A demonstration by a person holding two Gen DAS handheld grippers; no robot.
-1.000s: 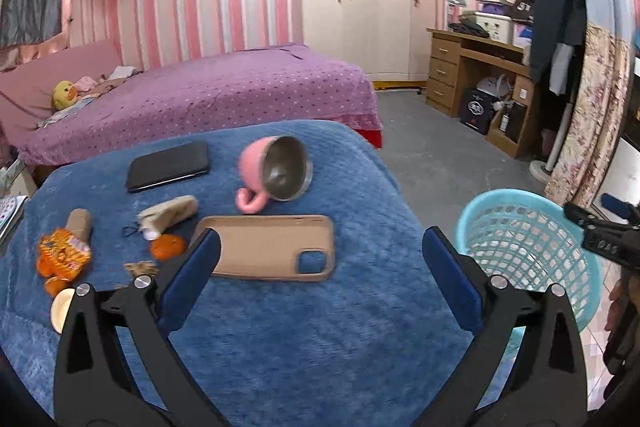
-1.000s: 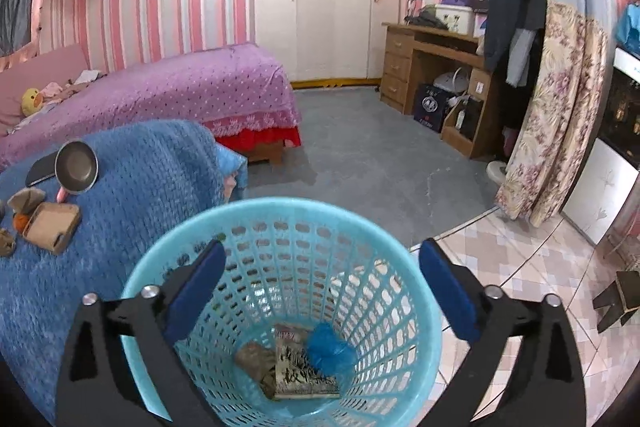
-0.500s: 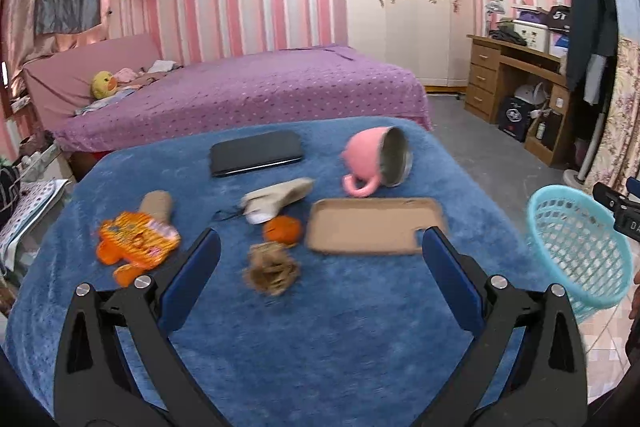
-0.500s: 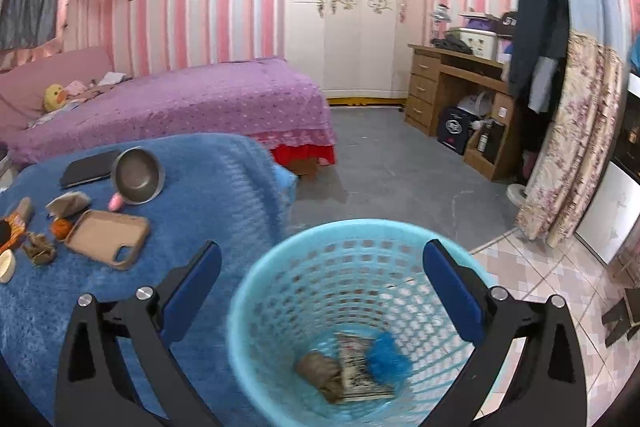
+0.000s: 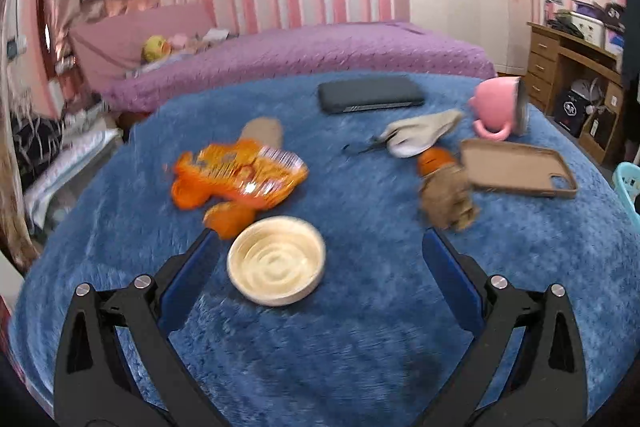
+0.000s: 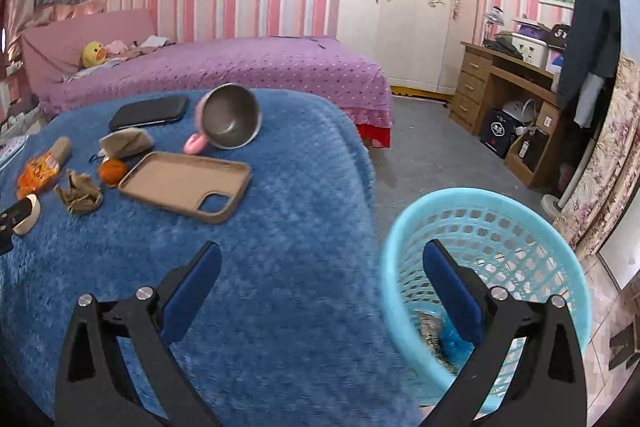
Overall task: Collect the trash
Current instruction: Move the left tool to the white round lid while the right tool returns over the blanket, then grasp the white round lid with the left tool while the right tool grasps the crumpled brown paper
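Note:
My left gripper (image 5: pixel 316 251) is open and empty, low over the blue blanket (image 5: pixel 360 339), with a cream round lid (image 5: pixel 276 267) between its fingers. An orange snack wrapper (image 5: pixel 236 175) lies just beyond and a crumpled brown paper (image 5: pixel 448 199) to the right. My right gripper (image 6: pixel 320 267) is open and empty, above the blanket's edge (image 6: pixel 280 287) and the light blue trash basket (image 6: pixel 520 227), which holds some trash. The wrapper (image 6: pixel 38 171), the paper (image 6: pixel 80 191) and the lid (image 6: pixel 28 215) show at far left in the right wrist view.
On the blanket lie a tan phone case (image 5: pixel 520 167), a tipped pink mug (image 5: pixel 500 107), a dark phone (image 5: pixel 368 93), a small orange (image 5: pixel 434 157) and a beige pouch (image 5: pixel 420 135). A purple bed (image 6: pixel 240 67) is behind, a wooden desk (image 6: pixel 512 99) at right.
My left gripper moved left and closer to the blanket, bringing the lid and wrapper near. My right gripper swung left, away from above the basket, toward the blanket.

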